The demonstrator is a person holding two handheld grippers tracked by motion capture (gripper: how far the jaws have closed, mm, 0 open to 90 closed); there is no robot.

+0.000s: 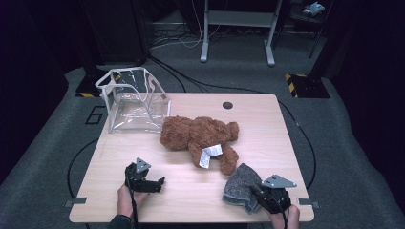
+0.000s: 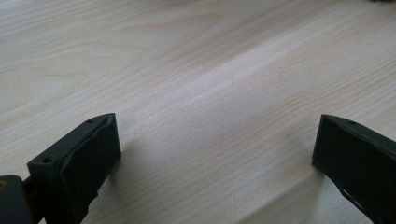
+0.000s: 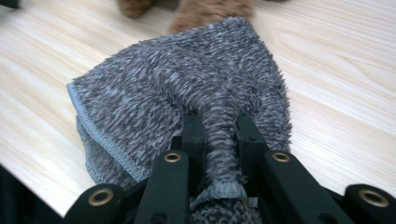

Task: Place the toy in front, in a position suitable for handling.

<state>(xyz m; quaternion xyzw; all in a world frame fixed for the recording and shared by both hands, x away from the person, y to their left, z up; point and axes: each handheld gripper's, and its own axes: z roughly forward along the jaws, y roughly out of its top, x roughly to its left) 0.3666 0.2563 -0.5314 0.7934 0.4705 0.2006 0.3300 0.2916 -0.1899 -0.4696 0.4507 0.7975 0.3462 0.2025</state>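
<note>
Right hand-held gripper (image 3: 219, 135) is clamping a bunched grey cloth (image 3: 187, 93) at lower right; left hand-held gripper (image 2: 217, 154) is resting wide open, empty. Next move likely calls for carrying the cloth clear of the teddy bear (image 1: 198, 136).

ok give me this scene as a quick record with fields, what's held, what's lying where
right tongs: shut on a fold of the grey fuzzy cloth, near table corner
left tongs: open, nothing between them, over bare wood
brown plush teddy bear: lying mid-table, white tag on it
clear plastic bag with white trim: standing open at the far left corner
light wooden table: carries all of these
</note>
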